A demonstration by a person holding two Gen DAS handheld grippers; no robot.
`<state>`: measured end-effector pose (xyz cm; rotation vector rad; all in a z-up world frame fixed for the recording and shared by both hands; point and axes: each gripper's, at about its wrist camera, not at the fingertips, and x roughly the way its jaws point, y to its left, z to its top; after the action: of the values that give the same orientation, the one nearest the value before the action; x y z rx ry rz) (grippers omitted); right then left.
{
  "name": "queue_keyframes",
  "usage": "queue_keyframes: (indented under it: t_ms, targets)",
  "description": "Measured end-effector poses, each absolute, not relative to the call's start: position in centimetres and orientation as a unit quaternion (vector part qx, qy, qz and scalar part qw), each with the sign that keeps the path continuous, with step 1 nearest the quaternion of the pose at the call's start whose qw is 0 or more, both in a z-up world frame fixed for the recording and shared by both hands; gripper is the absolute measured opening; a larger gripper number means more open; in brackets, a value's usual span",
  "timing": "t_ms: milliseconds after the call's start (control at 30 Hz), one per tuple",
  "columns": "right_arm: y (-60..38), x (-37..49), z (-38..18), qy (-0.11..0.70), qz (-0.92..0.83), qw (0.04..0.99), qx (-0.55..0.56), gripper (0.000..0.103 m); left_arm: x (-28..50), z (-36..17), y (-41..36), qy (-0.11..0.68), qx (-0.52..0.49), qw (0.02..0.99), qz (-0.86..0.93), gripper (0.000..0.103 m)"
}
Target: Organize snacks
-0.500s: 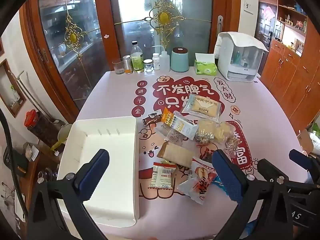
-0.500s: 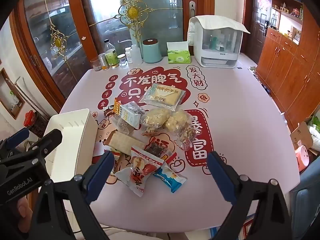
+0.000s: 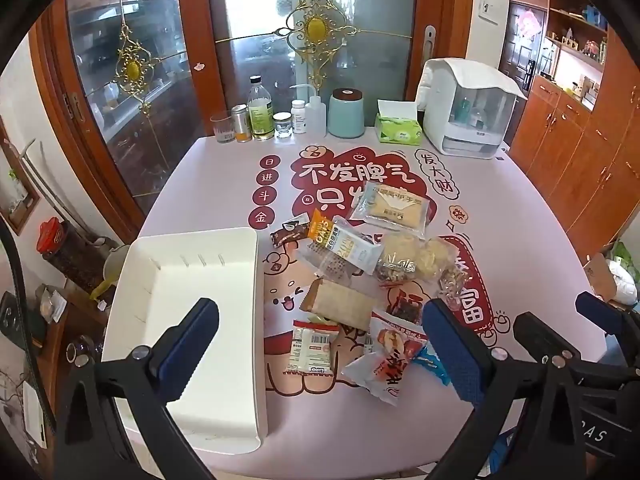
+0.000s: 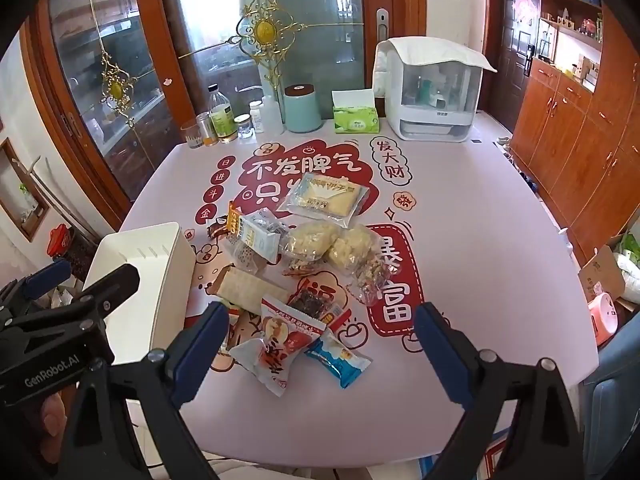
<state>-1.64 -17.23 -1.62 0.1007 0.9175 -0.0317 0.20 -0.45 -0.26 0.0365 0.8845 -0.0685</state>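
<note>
Both claws, left (image 3: 320, 344) and right (image 4: 320, 340), hang spread over heaped snack packets (image 4: 304, 264); slick overlapping wrappers risk slipping or double grabs before the white tray (image 3: 192, 280).

teal canister (image 3: 346, 113), green tissue box (image 3: 398, 131), white appliance (image 3: 466, 114), glass bottle (image 3: 260, 112)

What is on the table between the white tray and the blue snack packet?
In the left wrist view, a small white packet with red ends and a red-and-white snack bag lie between the white tray and the blue snack packet.
</note>
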Motion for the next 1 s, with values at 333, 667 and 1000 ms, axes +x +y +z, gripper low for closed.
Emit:
queue_keyframes:
  t_ms: [333,667,1000]
  targets:
    - [-16.7,-2.0,-1.1,0.438,-0.013,0.898,0.046,0.095,0.2,0.1,-0.4,0.426,0.022,0.904,-0.027,0.100]
    - [-16.2,-1.9,-1.1,0.436,-0.007,0.899,0.042,0.095,0.2,-0.1,0.0,0.421,0.023,0.906,-0.023,0.100]
    - [-16.0,-1.8,-1.1,0.435,-0.006,0.899,0.041,0.095,0.2,-0.3,0.2,0.417,0.028,0.908,-0.019,0.101]
